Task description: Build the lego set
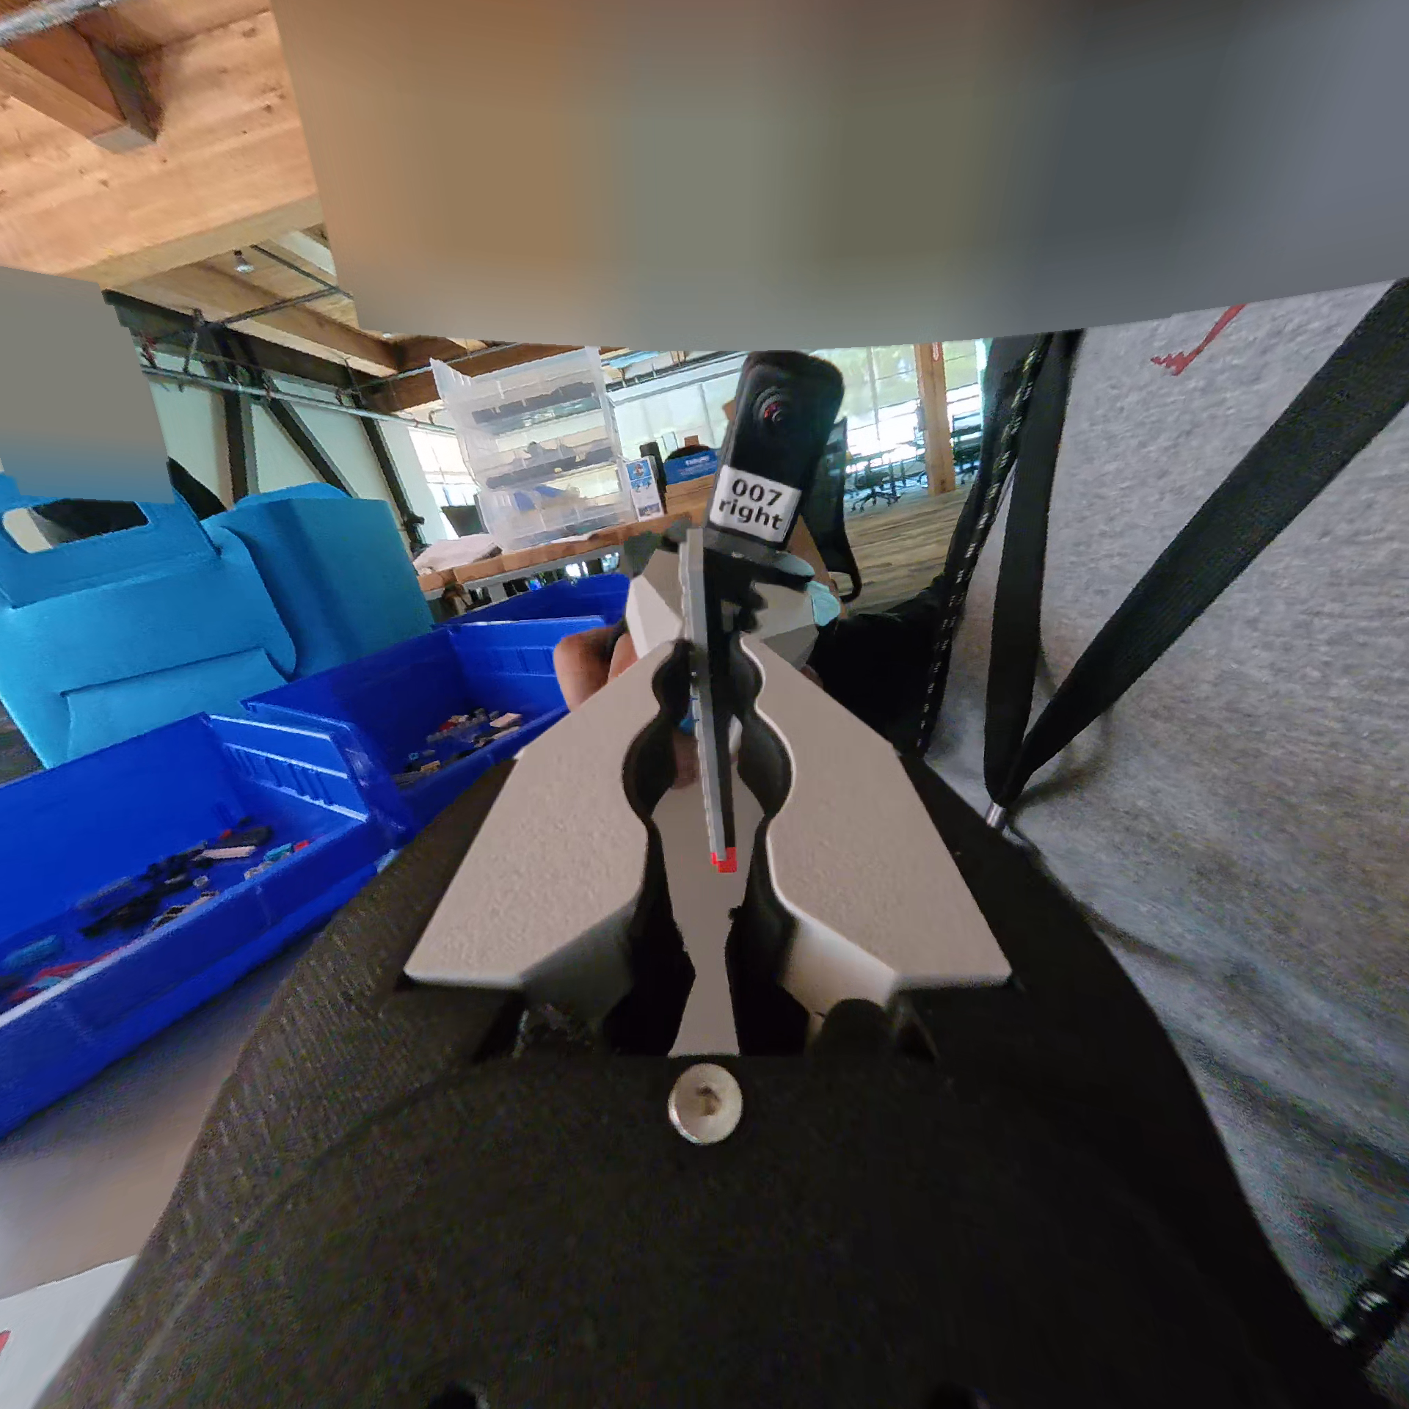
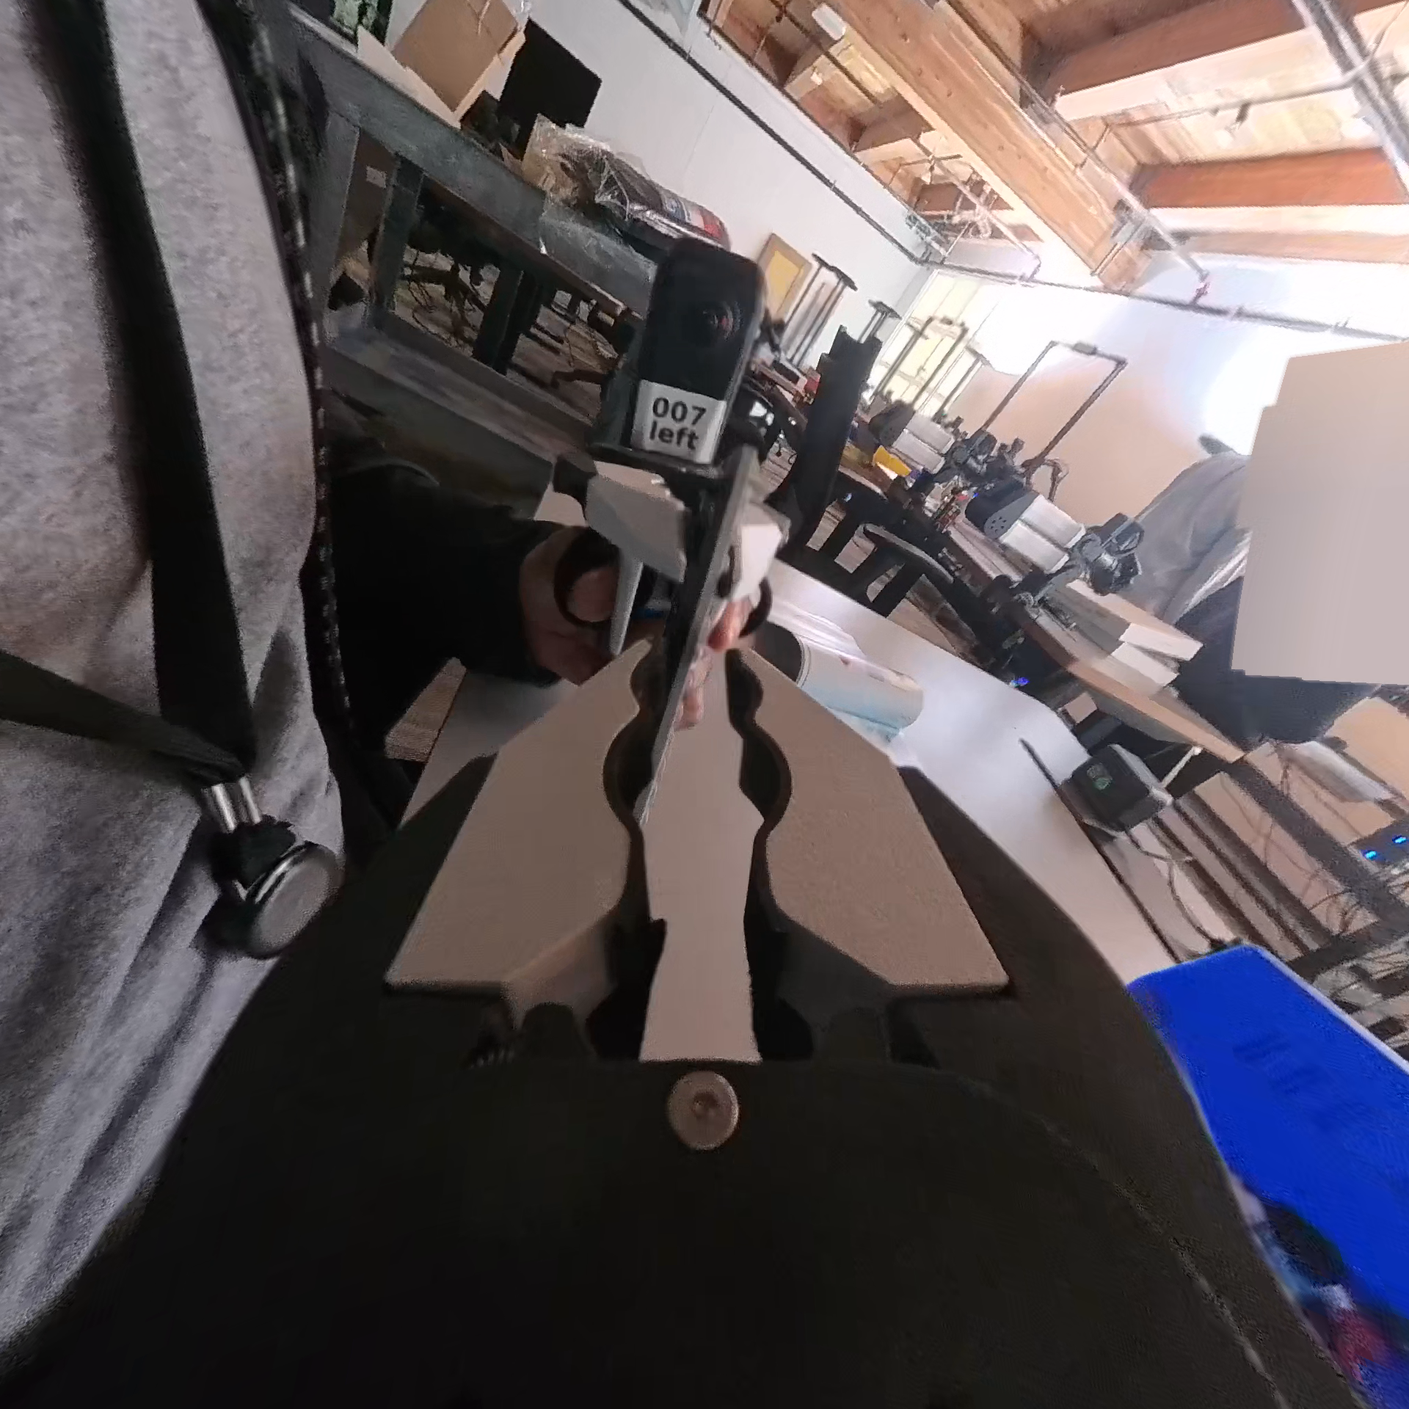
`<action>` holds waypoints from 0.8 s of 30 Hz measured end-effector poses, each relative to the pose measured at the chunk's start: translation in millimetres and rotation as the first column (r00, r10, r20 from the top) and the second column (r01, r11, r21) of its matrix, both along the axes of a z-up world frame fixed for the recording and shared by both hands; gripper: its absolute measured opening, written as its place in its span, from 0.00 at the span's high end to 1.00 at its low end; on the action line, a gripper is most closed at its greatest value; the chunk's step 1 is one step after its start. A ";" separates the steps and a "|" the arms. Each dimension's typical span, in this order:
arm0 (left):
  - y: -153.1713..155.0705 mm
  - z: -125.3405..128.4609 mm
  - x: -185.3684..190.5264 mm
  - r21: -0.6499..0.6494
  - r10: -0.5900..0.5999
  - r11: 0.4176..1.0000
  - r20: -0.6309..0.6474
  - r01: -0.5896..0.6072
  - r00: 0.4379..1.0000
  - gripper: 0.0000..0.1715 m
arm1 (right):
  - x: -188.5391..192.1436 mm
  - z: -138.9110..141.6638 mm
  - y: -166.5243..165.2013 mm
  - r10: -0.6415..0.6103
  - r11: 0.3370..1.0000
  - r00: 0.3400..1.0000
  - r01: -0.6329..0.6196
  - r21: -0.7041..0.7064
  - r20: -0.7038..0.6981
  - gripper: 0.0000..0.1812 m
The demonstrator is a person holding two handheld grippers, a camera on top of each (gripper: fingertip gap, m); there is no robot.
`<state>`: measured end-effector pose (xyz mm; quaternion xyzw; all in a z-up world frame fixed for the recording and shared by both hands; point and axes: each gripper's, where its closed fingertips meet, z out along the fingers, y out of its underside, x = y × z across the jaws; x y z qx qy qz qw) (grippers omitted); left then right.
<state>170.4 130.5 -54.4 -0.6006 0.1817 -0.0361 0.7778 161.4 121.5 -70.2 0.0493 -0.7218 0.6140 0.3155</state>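
A long thin grey Lego plate (image 1: 705, 724), seen edge-on, has a small red piece (image 1: 724, 859) at its near end. It is held up in the air between my two grippers, which face each other. My left gripper (image 1: 709, 648) is closed narrowly around the near end of the plate. My right gripper (image 2: 690, 652) is closed around the other end, where the plate (image 2: 678, 686) looks dark and leans on the left finger. Each gripper also shows farther off in the other's view, the right one (image 1: 709, 610) and the left one (image 2: 705, 534).
Blue bins (image 1: 305, 762) with several loose Lego pieces stand at the left. A person's grey shirt with black straps (image 1: 1220, 686) is close by. A white table (image 2: 991, 762) holds an open booklet (image 2: 854, 686). Another blue bin (image 2: 1258, 1105) is at lower right. My left and right fingertips are right by each other.
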 end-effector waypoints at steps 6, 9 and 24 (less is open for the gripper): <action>-6.6 6.4 0.0 0.050 0.002 0.999 -0.016 -0.001 1.000 0.95 | -1.4 -4.7 0.9 0.036 0.999 0.993 -0.034 -0.018 0.116 0.88; -7.6 7.9 1.1 0.060 -0.007 0.998 -0.012 0.008 1.000 0.96 | 1.9 -5.0 -3.2 0.054 0.999 0.994 -0.053 -0.011 0.097 0.94; 4.2 -2.1 -0.2 -0.022 -0.016 1.000 0.045 0.017 0.999 0.96 | -0.7 -4.4 -4.5 0.007 0.998 1.000 -0.007 0.060 -0.011 0.95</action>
